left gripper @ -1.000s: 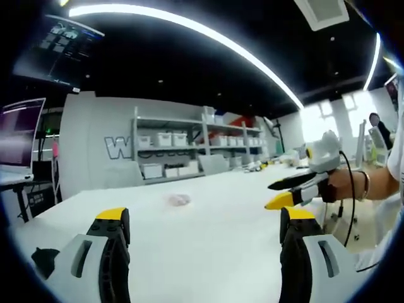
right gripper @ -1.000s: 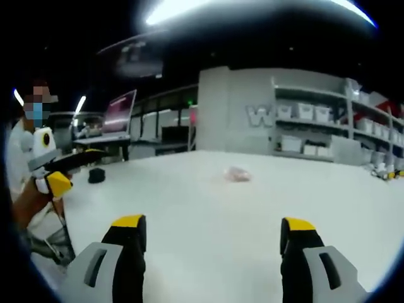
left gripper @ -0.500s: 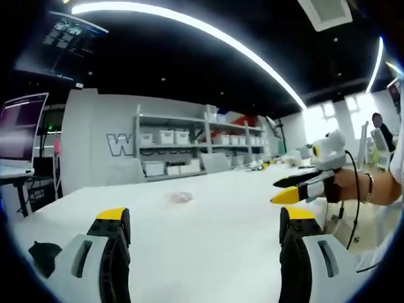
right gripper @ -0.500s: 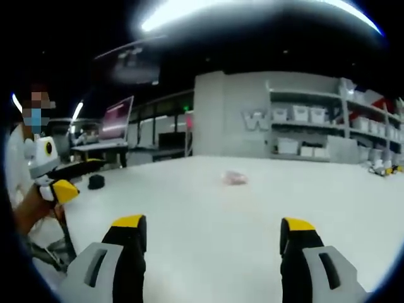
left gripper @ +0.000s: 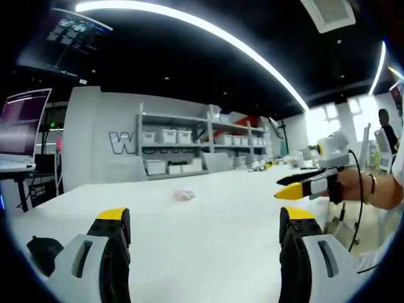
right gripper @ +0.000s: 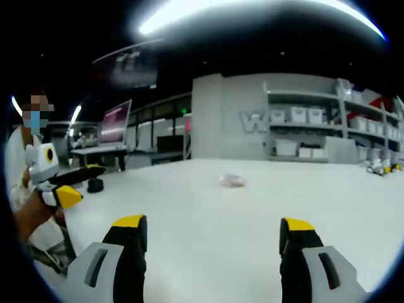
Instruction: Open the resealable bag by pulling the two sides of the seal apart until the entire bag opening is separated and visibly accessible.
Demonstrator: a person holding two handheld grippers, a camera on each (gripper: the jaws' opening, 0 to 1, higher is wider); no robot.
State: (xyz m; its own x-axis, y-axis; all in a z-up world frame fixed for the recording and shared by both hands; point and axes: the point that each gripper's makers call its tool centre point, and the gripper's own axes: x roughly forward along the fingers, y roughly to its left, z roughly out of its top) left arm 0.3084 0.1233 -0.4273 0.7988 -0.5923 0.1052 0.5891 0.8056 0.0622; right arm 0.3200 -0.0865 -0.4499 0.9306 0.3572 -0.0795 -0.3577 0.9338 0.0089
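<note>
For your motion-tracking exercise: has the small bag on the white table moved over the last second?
No. The bag sits at the same spot on the table, in line with the shelves behind it; its slight drift in both views comes from the cameras moving.

A long white table is stretching across the lower frame. Grey shelving with white bins is standing mid-frame against the wall. A laptop is glowing at the left edge, and a small black object is sitting lower left.
</note>
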